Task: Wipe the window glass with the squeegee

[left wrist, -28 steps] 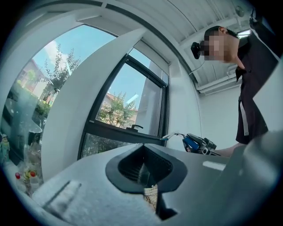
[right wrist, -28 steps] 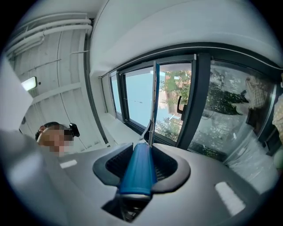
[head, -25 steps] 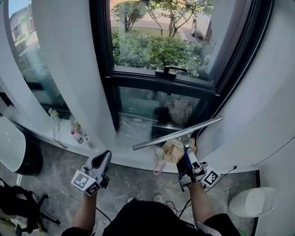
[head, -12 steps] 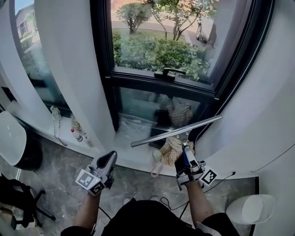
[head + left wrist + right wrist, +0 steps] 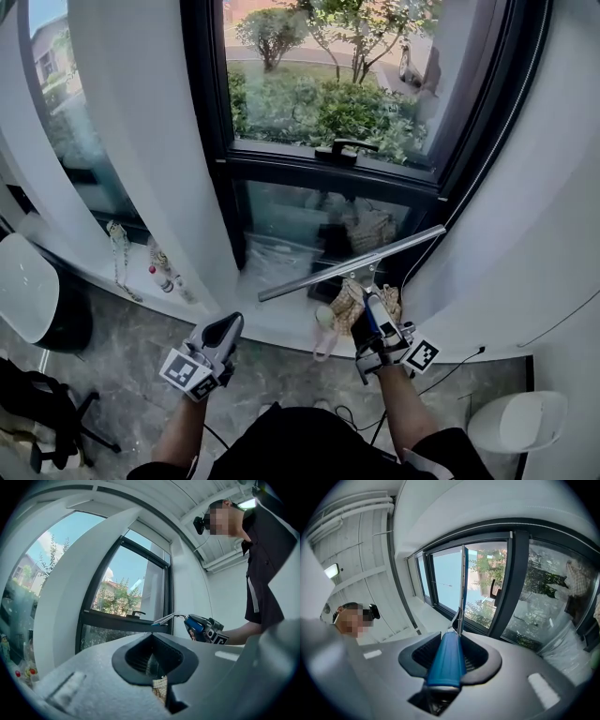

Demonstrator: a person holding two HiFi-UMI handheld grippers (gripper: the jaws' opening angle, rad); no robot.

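My right gripper [image 5: 373,317] is shut on the blue handle [image 5: 446,660] of the squeegee [image 5: 352,263]. Its long metal blade [image 5: 462,583] slants up to the right in front of the lower window pane [image 5: 300,220], apart from the glass. The upper pane [image 5: 328,89] shows trees and shrubs outside, with a black window handle [image 5: 345,147] on the crossbar. My left gripper [image 5: 228,335] hangs low at the left, shut and holding nothing. In the left gripper view the squeegee [image 5: 165,618] and the right gripper [image 5: 202,627] show ahead by the window.
A white curved wall pillar [image 5: 141,141] stands left of the window and another [image 5: 525,225] at the right. Bottles and small items [image 5: 161,272] sit on the sill. A woven bag [image 5: 352,302] lies below the window. A white stool [image 5: 28,291] is at the left, another [image 5: 520,422] at lower right.
My left gripper has shifted right and a little lower in the head view. The squeegee and right gripper have drifted slightly left; the view has tilted a little.
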